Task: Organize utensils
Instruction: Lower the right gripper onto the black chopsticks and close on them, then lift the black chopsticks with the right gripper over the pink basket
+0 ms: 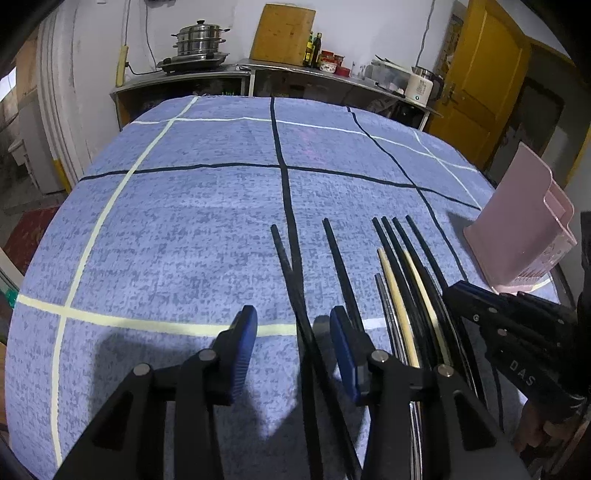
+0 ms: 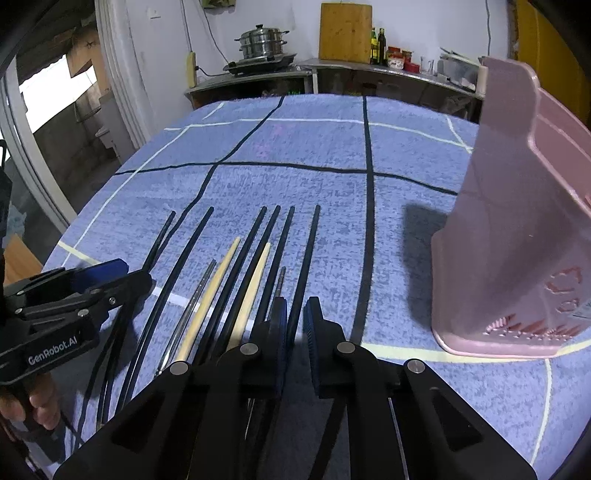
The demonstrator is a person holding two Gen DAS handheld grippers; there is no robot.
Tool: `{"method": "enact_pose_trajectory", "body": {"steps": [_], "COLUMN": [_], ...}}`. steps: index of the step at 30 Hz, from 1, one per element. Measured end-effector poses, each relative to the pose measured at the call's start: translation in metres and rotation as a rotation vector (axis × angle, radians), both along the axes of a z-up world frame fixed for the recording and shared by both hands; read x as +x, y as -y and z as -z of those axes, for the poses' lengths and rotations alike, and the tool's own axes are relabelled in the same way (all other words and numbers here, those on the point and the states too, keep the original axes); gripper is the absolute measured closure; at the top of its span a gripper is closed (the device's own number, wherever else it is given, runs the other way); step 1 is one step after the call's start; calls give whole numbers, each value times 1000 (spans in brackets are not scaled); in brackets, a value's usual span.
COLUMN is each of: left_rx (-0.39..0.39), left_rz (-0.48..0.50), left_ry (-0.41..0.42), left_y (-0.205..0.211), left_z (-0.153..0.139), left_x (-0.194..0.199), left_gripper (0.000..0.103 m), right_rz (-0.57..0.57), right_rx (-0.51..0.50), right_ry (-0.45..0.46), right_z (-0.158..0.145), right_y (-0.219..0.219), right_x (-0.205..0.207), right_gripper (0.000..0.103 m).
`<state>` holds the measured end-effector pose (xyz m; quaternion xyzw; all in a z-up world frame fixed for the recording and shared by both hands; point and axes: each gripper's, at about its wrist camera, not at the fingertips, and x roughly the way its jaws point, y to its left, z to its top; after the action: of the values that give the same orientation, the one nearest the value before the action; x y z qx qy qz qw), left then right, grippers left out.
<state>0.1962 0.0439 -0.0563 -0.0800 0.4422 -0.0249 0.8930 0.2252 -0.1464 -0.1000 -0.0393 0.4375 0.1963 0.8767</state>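
Chopsticks (image 2: 258,240) lie in a loose row on the blue checked cloth (image 1: 184,221) that covers the desk, all left of the pink holder (image 2: 517,240), which we take as our landmark. The holder stands upright on the cloth near the desk's right edge, apart from the nearest stick. Its slotted lower front shows dark red through the openings; we cannot tell what, if anything, is inside it.

Nearest the holder runs a black chopstick (image 2: 308,266), and our right tool (image 2: 295,321) has its blue pads pinching the near part of that stick. Further from the holder come more black sticks, two pale wooden chopsticks (image 2: 218,295) and a thin metal stick (image 2: 201,288) among them.

Farthest from the holder lie two more black chopsticks (image 1: 288,266), crossing a black stripe of the cloth. Our left tool (image 1: 293,332) is spread around the near part of one of them, its pads clear of the stick on both sides, as far as we can see.

Beyond the desk, on the far side from us and left of the holder, a counter (image 1: 295,70) carries a steel steamer pot (image 1: 199,40), a wooden board (image 1: 282,33) and bottles (image 1: 314,50).
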Motion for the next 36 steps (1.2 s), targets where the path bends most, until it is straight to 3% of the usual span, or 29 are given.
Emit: {"method": "enact_pose_trajectory", "body": {"steps": [10,15,24,36], "left_rx": [10,3,-69,-79], "left_rz": [-6,-3,16,59], "left_ry": [-25,-26,-2,143], "left_y": [2,3,1,-3], "left_z": [-1,-1,-12,-89], "left_x": [15,19,14,-16], "left_gripper": [76,94,98,98], "right_rz": [10,8,-4,-3], "right_rx": [-22,-28,10,108], "right_ry": [-28,-33,11,122], "right_z": [-1,-2,-26,-93], "right_y": [-8,-10,-4,22], "right_x": [21,25,9,-25], "right_gripper": [92,96,98,98]}}
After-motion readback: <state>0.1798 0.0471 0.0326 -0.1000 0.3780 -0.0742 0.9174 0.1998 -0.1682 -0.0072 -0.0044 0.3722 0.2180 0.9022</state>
